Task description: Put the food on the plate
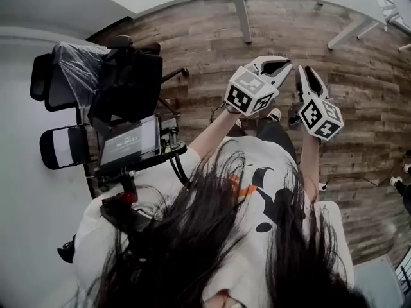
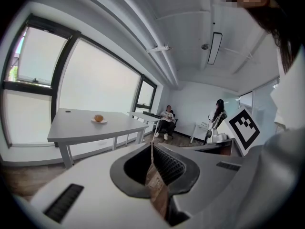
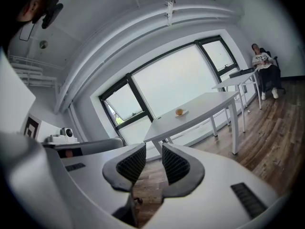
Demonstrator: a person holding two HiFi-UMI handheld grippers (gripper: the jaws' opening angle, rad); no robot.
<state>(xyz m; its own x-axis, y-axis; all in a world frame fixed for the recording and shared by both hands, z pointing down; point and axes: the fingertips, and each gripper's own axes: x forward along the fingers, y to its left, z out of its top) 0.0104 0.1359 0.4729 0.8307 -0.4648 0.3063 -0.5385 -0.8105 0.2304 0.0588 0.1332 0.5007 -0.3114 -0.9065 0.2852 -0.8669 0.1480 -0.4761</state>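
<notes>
A round orange piece of food (image 2: 98, 118) lies on a small white plate (image 2: 99, 121) on a long white table (image 2: 81, 128) by the windows, far off. The right gripper view shows the same food (image 3: 179, 111), plate (image 3: 182, 113) and table (image 3: 205, 106). I hold both grippers up at chest height over the wooden floor, away from the table. My left gripper (image 1: 277, 61) (image 2: 152, 147) is shut, tips meeting, with nothing held. Beside it, my right gripper (image 1: 307, 72) (image 3: 153, 150) is shut to a narrow slit with nothing in it.
A plastic-wrapped chair (image 1: 67, 69), a black bag (image 1: 128, 82) and a screen on a stand (image 1: 128, 143) stand at my left. White table legs (image 1: 243, 18) rise ahead. One person sits (image 2: 167, 120) and another stands (image 2: 217, 116) at the room's far end.
</notes>
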